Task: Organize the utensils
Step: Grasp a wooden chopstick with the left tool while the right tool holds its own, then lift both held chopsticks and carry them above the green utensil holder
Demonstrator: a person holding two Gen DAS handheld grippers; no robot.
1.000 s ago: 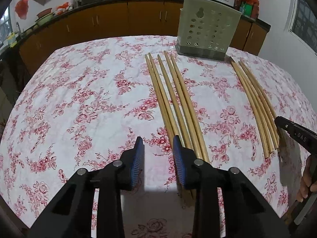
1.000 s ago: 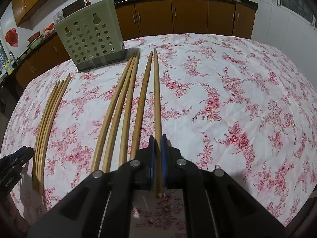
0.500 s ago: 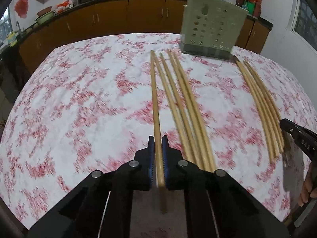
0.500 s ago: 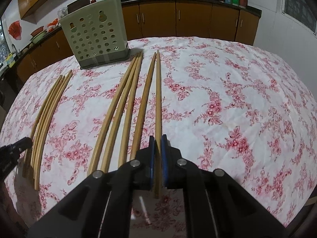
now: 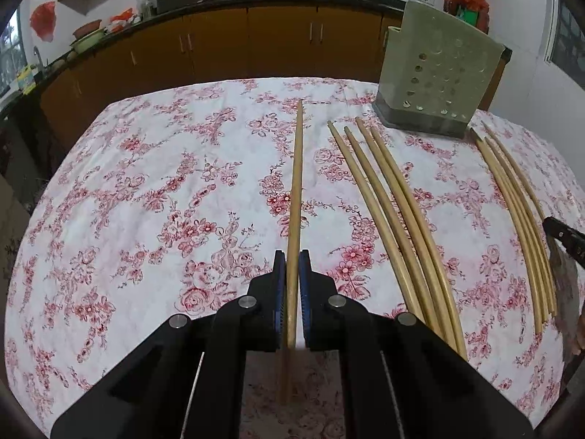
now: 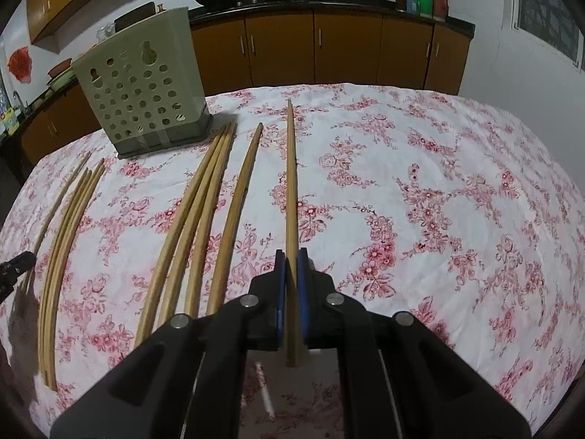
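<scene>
Pointing lengthwise toward the holder (image 5: 438, 69): chopstick (image 5: 296, 183) in left tongs (image 5: 290, 270).

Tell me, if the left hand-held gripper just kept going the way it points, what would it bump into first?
Most likely the flowered tablecloth. The left hand-held gripper tilts down toward it, shut on a chopstick that runs ahead along that line. The green holder stands off to the right, though depth is hard to judge.

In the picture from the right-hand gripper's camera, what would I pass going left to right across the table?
The thin chopstick bundle → the perforated green holder further back → four loose chopsticks → the single chopstick clamped in the right gripper → bare floral tablecloth.
</scene>
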